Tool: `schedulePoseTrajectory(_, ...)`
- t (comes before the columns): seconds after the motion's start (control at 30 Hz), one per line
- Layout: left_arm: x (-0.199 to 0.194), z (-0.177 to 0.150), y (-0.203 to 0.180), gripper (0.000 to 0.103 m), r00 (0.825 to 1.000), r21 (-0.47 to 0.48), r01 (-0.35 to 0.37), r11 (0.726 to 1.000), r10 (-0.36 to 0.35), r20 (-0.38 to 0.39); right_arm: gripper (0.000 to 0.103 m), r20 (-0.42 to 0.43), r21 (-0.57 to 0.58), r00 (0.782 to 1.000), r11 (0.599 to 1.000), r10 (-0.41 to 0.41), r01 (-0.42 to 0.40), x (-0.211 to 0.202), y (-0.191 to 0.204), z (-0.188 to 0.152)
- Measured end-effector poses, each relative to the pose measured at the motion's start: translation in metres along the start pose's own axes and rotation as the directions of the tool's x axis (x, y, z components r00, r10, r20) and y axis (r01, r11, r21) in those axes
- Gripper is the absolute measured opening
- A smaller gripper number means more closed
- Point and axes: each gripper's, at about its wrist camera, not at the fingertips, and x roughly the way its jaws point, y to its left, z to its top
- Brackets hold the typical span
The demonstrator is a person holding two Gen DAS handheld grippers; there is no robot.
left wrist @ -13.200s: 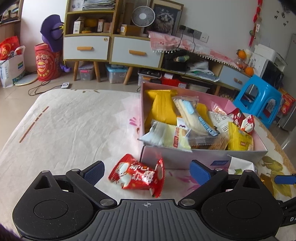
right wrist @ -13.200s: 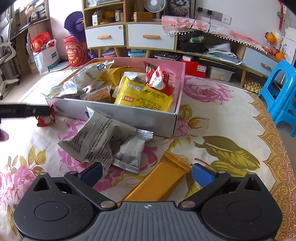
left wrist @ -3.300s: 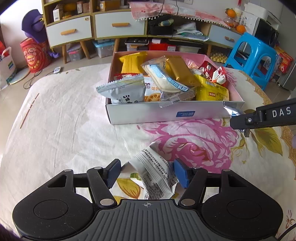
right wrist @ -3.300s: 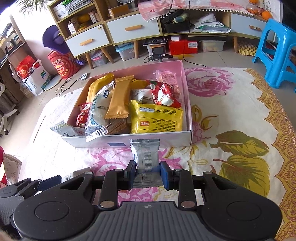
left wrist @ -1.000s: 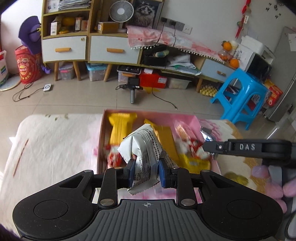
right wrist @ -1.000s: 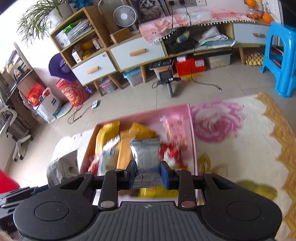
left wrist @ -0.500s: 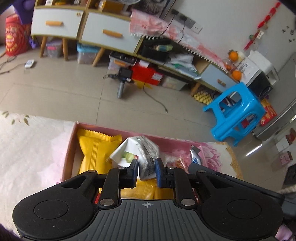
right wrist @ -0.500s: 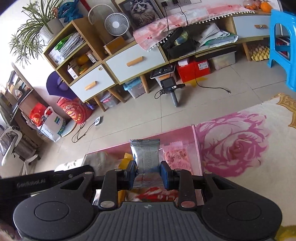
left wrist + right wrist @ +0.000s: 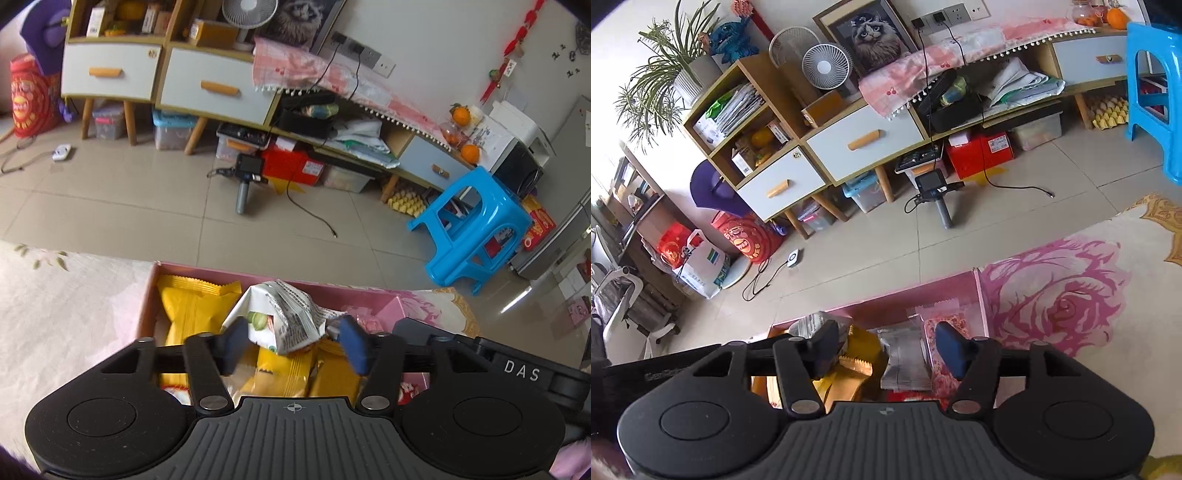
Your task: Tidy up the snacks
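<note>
Both grippers hang over the far end of the pink snack box (image 9: 258,275), which is full of packets. My left gripper (image 9: 291,345) has its jaws opening. The white printed packet (image 9: 286,314) sits loose between them on top of yellow packets (image 9: 192,306). My right gripper (image 9: 886,350) also has its jaws opening. The silver packet (image 9: 905,358) lies in the pink snack box (image 9: 886,306) between its fingers, clear of both pads. The right gripper's black body (image 9: 517,369) shows at the right of the left wrist view. The left gripper's body (image 9: 646,373) shows at the left of the right wrist view.
The box rests on a floral tablecloth (image 9: 1052,302) near the table's far edge. Beyond is tiled floor with a small camera on a handle (image 9: 245,177), a blue stool (image 9: 476,229) and low cabinets (image 9: 207,85) along the wall.
Both grippers were shut on their packets and now stand open, with the packets dropped into the box. Both have moved farther over the box's far end and a little lower.
</note>
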Motion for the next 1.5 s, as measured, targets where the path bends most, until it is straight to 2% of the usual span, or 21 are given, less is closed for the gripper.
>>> schedulePoseTrajectory(0.03,-0.006,-0.002,-0.002,0.065,1.000,0.009,-0.005,1.000,0.005,0.008,0.058,-0.003,-0.008,1.000,1.000,-0.008,0.008,-0.005,0.002,-0.001)
schedulePoseTrajectory(0.17,-0.033,-0.015,-0.009,0.074,1.000,0.023,-0.016,1.000,0.016,0.021,0.071,0.007,-0.030,0.999,0.999,-0.036,0.036,-0.025,0.011,-0.003)
schedulePoseTrajectory(0.3,-0.065,-0.033,-0.017,0.086,0.999,0.035,-0.039,0.999,0.037,0.038,0.080,0.011,-0.058,0.998,0.997,-0.059,0.059,-0.048,0.021,-0.013)
schedulePoseTrajectory(0.5,-0.107,-0.068,-0.021,0.094,0.994,0.026,-0.099,0.995,0.098,0.048,0.086,0.001,-0.113,0.993,0.987,-0.116,0.116,-0.076,0.036,-0.038)
schedulePoseTrajectory(0.63,-0.130,-0.089,-0.023,0.096,0.985,0.046,-0.169,0.985,0.167,0.053,0.090,0.002,-0.135,0.988,0.979,-0.155,0.154,-0.094,0.042,-0.054)
schedulePoseTrajectory(0.83,-0.159,-0.121,-0.021,0.100,0.973,0.049,-0.227,0.973,0.224,0.056,0.092,-0.007,-0.174,0.979,0.965,-0.202,0.198,-0.113,0.057,-0.082)
schedulePoseTrajectory(1.13,-0.180,-0.160,-0.026,0.102,0.934,0.099,-0.353,0.930,0.346,0.084,0.095,0.022,-0.304,0.971,0.923,-0.239,0.235,-0.130,0.079,-0.127)
schedulePoseTrajectory(1.3,-0.183,-0.170,-0.025,0.103,0.927,0.107,-0.374,0.921,0.368,0.075,0.095,0.034,-0.294,0.963,0.918,-0.267,0.265,-0.137,0.072,-0.135)
schedulePoseTrajectory(1.5,-0.182,-0.184,-0.022,0.103,0.927,0.089,-0.375,0.923,0.374,0.031,0.095,0.037,-0.304,0.958,0.910,-0.286,0.283,-0.142,0.062,-0.147)
